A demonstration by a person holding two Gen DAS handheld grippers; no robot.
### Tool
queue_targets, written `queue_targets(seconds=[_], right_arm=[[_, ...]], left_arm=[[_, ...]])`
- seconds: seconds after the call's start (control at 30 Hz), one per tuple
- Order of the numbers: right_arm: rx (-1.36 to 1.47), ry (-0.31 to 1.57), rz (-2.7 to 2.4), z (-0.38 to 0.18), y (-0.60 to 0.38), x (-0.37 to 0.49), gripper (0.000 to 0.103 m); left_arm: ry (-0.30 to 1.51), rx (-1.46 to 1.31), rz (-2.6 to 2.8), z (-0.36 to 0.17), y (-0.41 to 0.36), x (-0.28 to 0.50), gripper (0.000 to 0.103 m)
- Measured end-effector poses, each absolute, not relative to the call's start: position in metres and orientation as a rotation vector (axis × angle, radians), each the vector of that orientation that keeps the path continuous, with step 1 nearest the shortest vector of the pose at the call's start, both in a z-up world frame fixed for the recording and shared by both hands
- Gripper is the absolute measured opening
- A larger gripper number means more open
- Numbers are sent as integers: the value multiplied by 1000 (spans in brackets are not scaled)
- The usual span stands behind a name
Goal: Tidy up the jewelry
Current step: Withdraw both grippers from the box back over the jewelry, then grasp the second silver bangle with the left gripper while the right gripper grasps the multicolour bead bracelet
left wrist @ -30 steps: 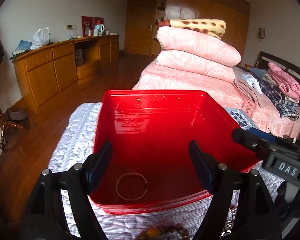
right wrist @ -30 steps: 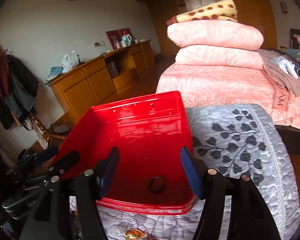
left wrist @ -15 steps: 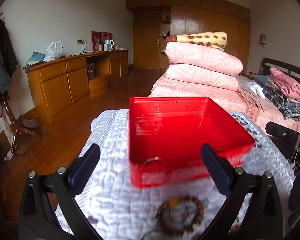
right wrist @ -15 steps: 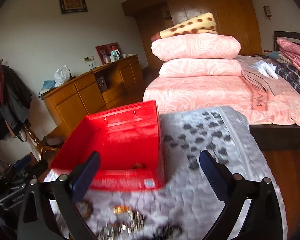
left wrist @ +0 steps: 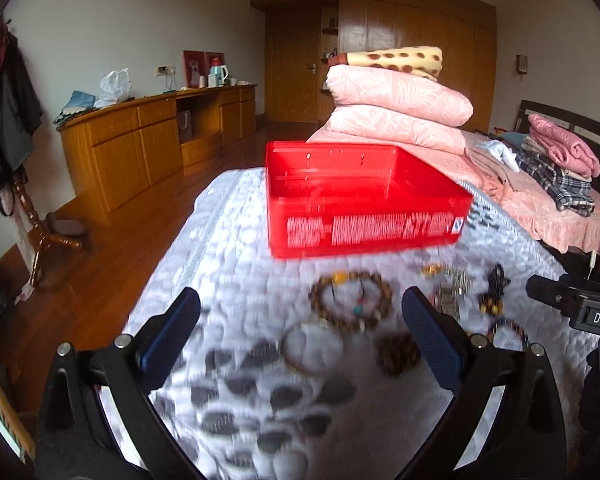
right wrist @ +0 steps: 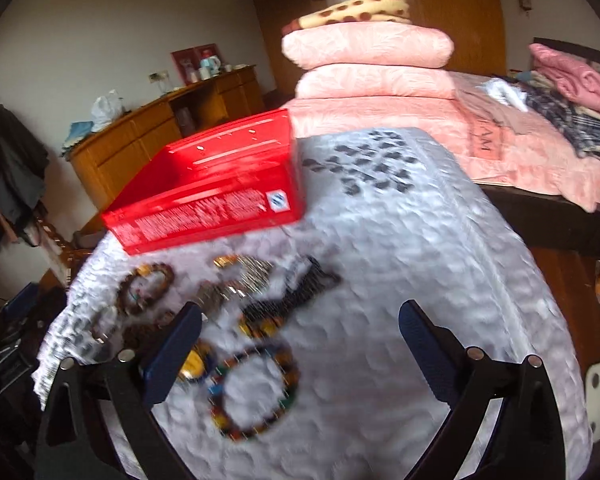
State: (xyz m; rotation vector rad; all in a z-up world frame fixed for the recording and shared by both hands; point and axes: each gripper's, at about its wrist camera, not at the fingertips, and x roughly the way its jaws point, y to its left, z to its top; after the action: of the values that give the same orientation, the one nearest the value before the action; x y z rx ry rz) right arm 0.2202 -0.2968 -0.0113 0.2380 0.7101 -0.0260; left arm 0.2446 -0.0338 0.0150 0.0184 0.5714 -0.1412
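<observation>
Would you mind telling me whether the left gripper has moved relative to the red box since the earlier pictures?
Yes. The left gripper has pulled back from the red box: earlier its open fingers framed the box, now they frame loose bracelets in front of it.

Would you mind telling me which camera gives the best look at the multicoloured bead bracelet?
The right wrist view: the multicoloured bead bracelet lies close, as a whole ring on the quilt, though motion-blurred. In the left wrist view only a small, blurred arc of it shows at the right, beyond that gripper's finger.
</observation>
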Motion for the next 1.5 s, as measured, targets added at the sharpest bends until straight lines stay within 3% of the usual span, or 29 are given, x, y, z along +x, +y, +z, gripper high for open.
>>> queue_targets(seconds=[0.5,0.63,0.83,0.87,1.1,1.13,1.27,1.3,1.33,1.37,1.4,1.5], right_arm=[[211,793,5,-32,-283,198,94],[202,833,19,-38,-279,203,74],[171,858,6,-41,-275,209,60],[157,859,2,-40,-273,210,51],[121,860,18,-41,-267,212,20],[127,859,21,-41,-269,212,11],[180,859,52,-41,-281,212,8],[188,855,55,-41,-283,211,8],[192,853,59,-42,-284,211,8],[196,851,62,-42,-284,211,8],[202,849,67,-42,-285,211,8],[217,847,81,-43,-287,211,8]], left_arm=[[641,30,-144,-8,-34,227,98],[647,21,-141,-9,-34,228,98],[654,4,-151,-10,-31,230,98],[656,4,-154,-10,-31,231,98],[675,11,-188,-10,-38,236,98],[678,6,-196,-9,-39,237,97],[700,5,-204,-9,-48,246,97],[704,11,-200,-10,-50,248,95],[712,18,-197,-11,-53,250,88],[727,26,-196,-12,-56,254,74],[742,27,-200,-14,-57,256,69],[779,16,-198,-19,-57,263,64]])
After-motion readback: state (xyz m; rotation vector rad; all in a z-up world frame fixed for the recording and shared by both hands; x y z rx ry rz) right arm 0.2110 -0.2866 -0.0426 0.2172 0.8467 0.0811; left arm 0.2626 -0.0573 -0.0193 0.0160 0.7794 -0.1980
